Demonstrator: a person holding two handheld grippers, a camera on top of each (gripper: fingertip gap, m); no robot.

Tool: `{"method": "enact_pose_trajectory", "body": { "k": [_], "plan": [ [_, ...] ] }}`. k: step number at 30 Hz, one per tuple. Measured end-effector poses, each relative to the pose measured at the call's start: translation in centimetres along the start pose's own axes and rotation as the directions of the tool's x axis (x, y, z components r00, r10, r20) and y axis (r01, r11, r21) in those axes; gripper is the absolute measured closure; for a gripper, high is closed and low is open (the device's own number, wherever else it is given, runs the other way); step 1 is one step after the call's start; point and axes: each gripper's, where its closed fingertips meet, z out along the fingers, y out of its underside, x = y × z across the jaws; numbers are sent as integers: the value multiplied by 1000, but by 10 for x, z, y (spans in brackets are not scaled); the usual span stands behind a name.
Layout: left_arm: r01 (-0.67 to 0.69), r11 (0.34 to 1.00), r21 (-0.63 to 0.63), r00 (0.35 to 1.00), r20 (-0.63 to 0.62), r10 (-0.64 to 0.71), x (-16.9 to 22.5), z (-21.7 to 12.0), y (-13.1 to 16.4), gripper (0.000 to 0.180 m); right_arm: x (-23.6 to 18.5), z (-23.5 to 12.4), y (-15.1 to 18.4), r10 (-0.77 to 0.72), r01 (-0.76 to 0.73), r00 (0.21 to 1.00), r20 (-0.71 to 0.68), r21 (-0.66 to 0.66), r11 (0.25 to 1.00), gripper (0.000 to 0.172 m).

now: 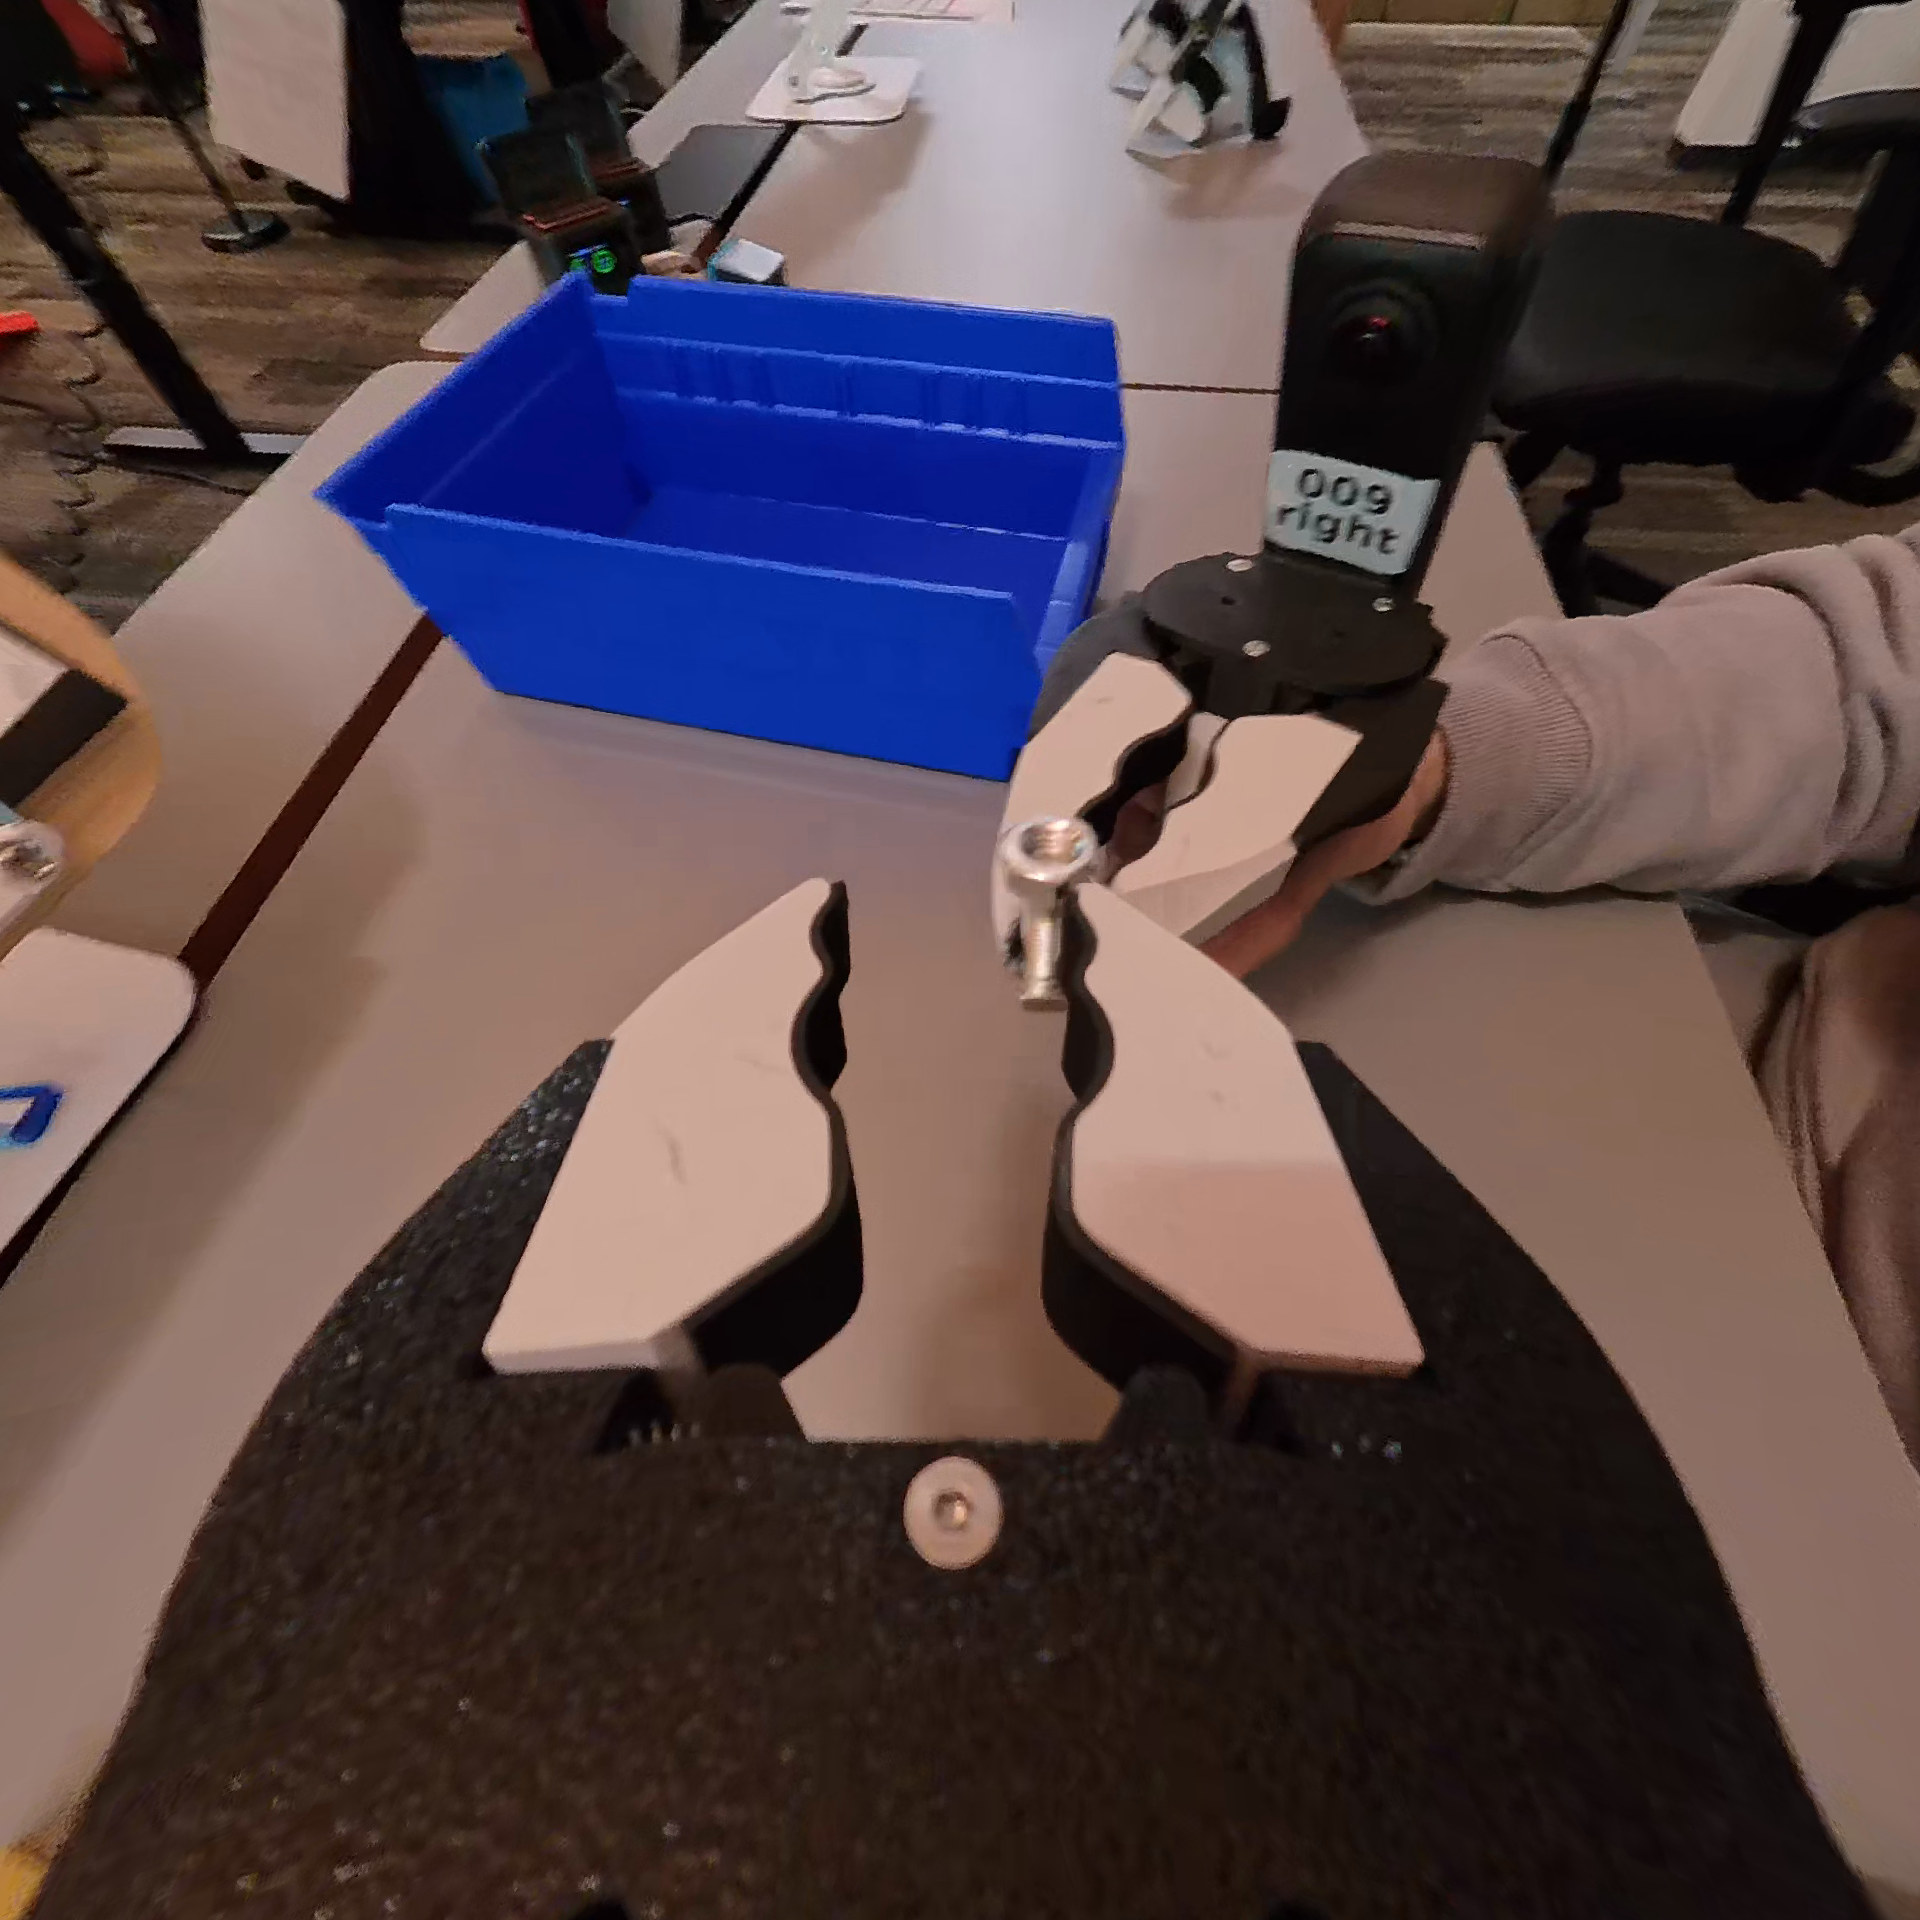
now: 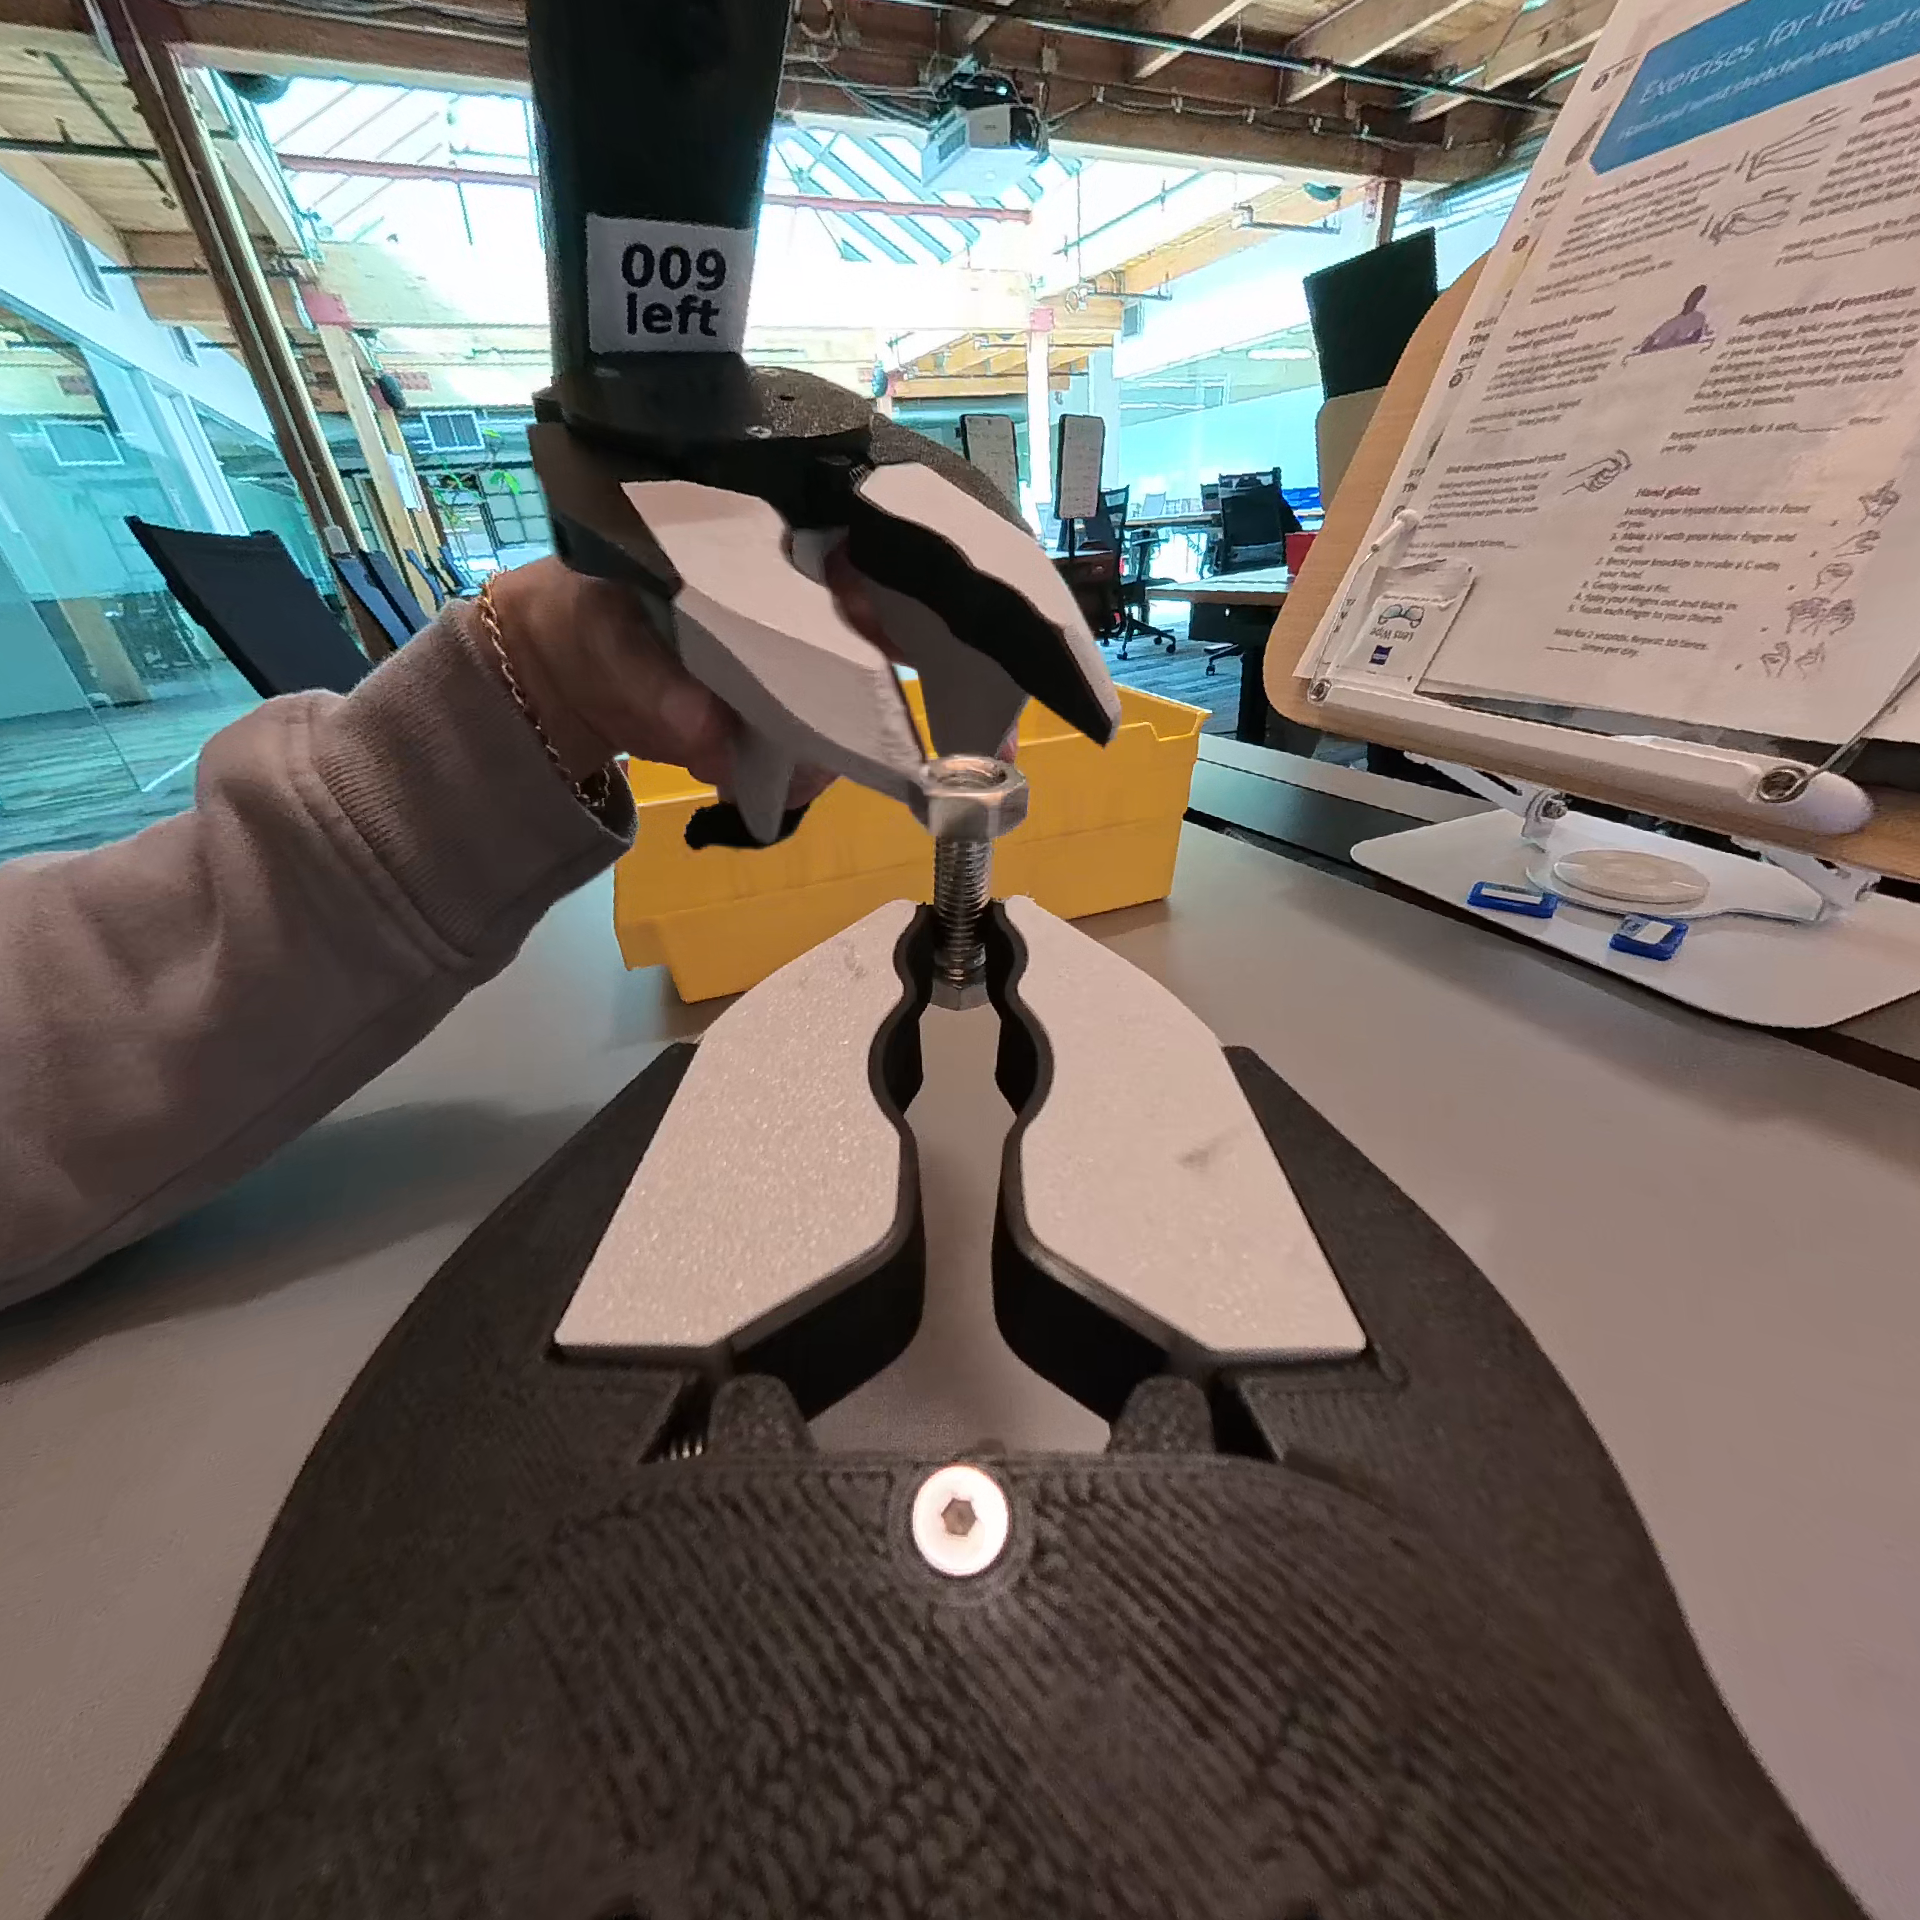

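We see our right claw (image 2: 958,940) clamping a threaded bolt (image 2: 957,914) upright; at twelve o'clock the left claw (image 2: 997,727) hovers open over its nut (image 2: 971,792).

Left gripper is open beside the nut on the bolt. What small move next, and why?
Probably centre the left gripper over the nut and close. The right gripper clamps the bolt; only one left fingertip nears the nut.
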Motion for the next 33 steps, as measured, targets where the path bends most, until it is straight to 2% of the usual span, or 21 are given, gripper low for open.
{"method": "enact_pose_trajectory", "body": {
  "k": [3,6,10,14,18,25,30,32,33],
  "plan": [
    [6,1000,-1,999,38,-6,-8,-7,2,144,0,0,-1,-7,7,1000,-4,2,1000,163],
    [-13,999,43,1000,-16,14,5,-2,-8,143,0,0,0,-6,6,1000,-3,-1,1000,162],
    [-35,999,34,998,-53,37,14,10,-9,141,0,0,-1,-4,4,1000,-2,1,1000,163],
    [-12,999,34,1000,-25,12,5,8,-6,139,1,-1,-2,-2,2,1000,-7,3,1000,163],
    [1,1000,13,997,83,-2,-17,-5,3,143,2,-2,-4,0,1,1000,-13,12,1000,163],
    [-19,995,95,998,-59,25,13,7,-17,139,0,-1,-3,-4,4,1000,-7,10,1000,163],
    [3,997,78,999,-37,0,5,8,-11,137,1,-2,-4,2,-2,1000,-9,15,1000,163],
    [10,998,66,1000,3,-10,-4,1,-6,136,3,-2,-4,15,-15,1000,-15,16,1000,163],
    [10,999,52,999,36,-12,-10,-2,-3,140,3,-3,-6,19,-19,1000,-12,26,999,163]
  ]
}}
